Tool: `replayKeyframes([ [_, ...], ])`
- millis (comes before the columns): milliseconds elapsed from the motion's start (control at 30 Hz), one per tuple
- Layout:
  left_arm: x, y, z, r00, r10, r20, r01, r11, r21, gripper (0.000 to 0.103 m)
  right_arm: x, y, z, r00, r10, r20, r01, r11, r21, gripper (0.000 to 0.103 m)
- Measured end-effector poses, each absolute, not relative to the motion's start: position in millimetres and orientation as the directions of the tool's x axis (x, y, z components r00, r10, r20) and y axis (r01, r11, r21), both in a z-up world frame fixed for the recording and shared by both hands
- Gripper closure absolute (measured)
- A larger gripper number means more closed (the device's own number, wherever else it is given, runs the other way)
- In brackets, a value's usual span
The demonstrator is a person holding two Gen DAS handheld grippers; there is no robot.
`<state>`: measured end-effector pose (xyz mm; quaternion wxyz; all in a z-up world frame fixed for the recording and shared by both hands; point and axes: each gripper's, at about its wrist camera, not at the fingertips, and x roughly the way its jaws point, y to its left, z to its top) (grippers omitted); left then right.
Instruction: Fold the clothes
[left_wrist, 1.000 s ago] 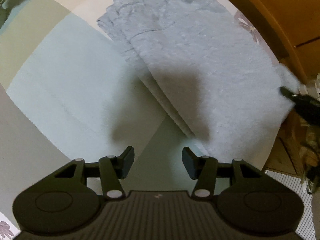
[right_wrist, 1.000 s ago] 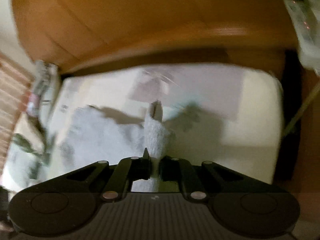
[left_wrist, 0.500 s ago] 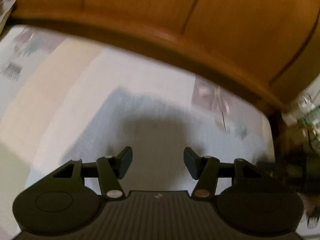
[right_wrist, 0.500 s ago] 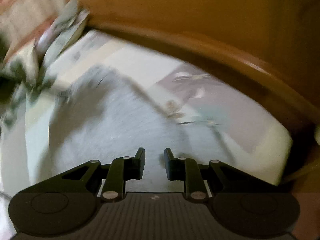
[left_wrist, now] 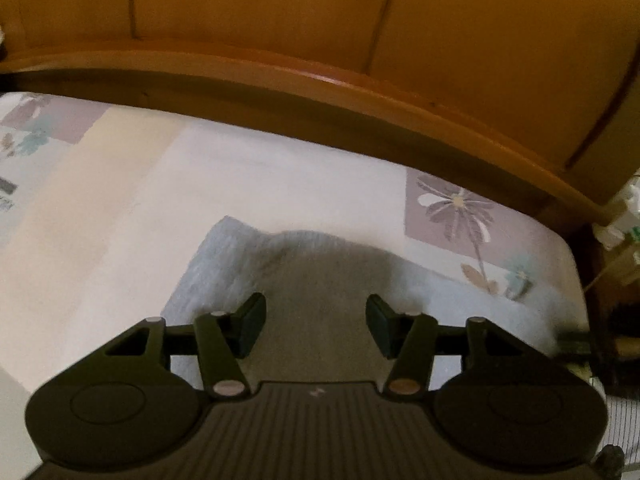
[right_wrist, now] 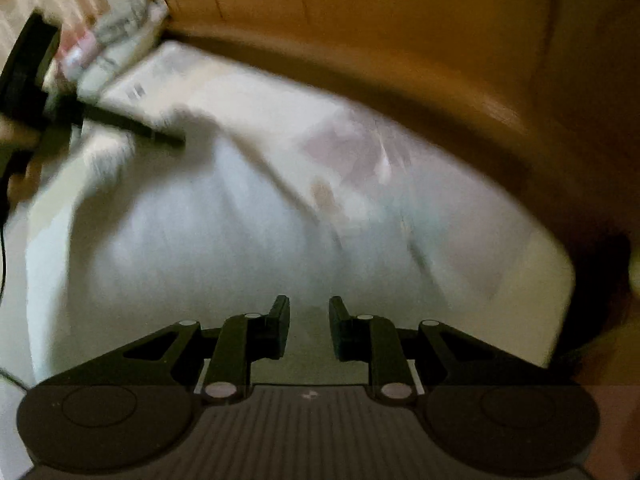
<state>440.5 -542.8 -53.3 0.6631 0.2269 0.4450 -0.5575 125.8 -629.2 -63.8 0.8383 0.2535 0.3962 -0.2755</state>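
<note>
Over bed | right gripper [right_wrist: 309, 320] released towel [right_wrist: 200, 248] (jaws parted) | left gripper [left_wrist: 316, 320] jaws spread

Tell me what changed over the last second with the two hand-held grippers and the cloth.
The right hand-held gripper let go of the pale blue cloth it had pinched a second ago; its fingers now stand apart with nothing between them. Both views swung up toward the wooden headboard. The left hand-held gripper stayed open, and the cloth still lies on the bed sheet.

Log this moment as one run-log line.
left claw: open, empty | right claw: open, empty | grey cloth: lying on bed
</note>
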Motion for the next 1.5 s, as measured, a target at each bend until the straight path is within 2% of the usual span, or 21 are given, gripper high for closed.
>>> replayKeyframes([
  [100,437,-511,-48,-0.03,-0.547,-0.837,0.926,0.301,-0.229,0.047,156,-642,-61,0.584,-0.253,-0.771,0.62,0.753,0.222,0.078],
  [200,431,-481,-65,-0.073,-0.513,-0.855,0.906,0.324,-0.271,0.047,182,-652,-81,0.574,-0.229,-0.786,0.598,0.773,0.212,0.079],
  [300,420,-455,-80,-0.077,-0.498,-0.864,0.919,0.3,-0.255,0.045,185,-661,-90,0.55,-0.235,-0.801,0.612,0.766,0.195,0.091],
  [400,414,-442,-76,-0.073,-0.457,-0.887,0.937,0.273,-0.218,0.045,180,-663,-79,0.529,-0.261,-0.807,0.637,0.751,0.175,0.085],
  [500,413,-437,-65,-0.064,-0.452,-0.89,0.946,0.258,-0.199,0.047,170,-654,-64,0.529,-0.253,-0.81,0.628,0.759,0.173,0.083],
  [667,413,-455,-56,-0.053,-0.524,-0.85,0.971,0.17,-0.166,0.046,156,-602,-61,0.527,-0.169,-0.833,0.527,0.834,0.165,0.081],
  [800,405,-465,-79,-0.057,-0.487,-0.872,0.982,0.128,-0.136,0.045,149,-555,-78,0.499,-0.073,-0.863,0.473,0.858,0.201,0.078],
  [933,411,-440,-74,-0.088,-0.5,-0.861,0.946,0.23,-0.23,0.046,142,-525,-88,0.484,-0.02,-0.875,0.484,0.839,0.248,0.073],
  [1000,425,-430,-64,-0.103,-0.547,-0.831,0.886,0.329,-0.327,0.046,139,-521,-86,0.492,-0.016,-0.871,0.505,0.82,0.27,0.071],
  [1100,458,-412,-63,-0.095,-0.638,-0.764,0.715,0.49,-0.498,0.042,138,-523,-81,0.496,-0.01,-0.868,0.533,0.793,0.295,0.071],
  [1200,490,-401,-89,-0.077,-0.666,-0.742,0.523,0.607,-0.599,0.04,138,-528,-72,0.505,-0.014,-0.863,0.552,0.773,0.311,0.07],
  [1267,507,-397,-107,-0.084,-0.674,-0.734,0.442,0.635,-0.634,0.04,138,-531,-65,0.517,-0.02,-0.856,0.553,0.771,0.316,0.069],
  [1400,528,-407,-134,-0.114,-0.686,-0.719,0.398,0.631,-0.666,0.04,134,-535,-54,0.532,-0.04,-0.846,0.564,0.761,0.319,0.064],
  [1467,535,-411,-141,-0.131,-0.721,-0.68,0.371,0.6,-0.708,0.029,130,-538,-53,0.533,-0.048,-0.845,0.581,0.747,0.324,0.064],
  [1500,537,-415,-142,-0.143,-0.731,-0.667,0.363,0.588,-0.723,0.027,128,-538,-53,0.532,-0.053,-0.845,0.59,0.739,0.325,0.064],
])
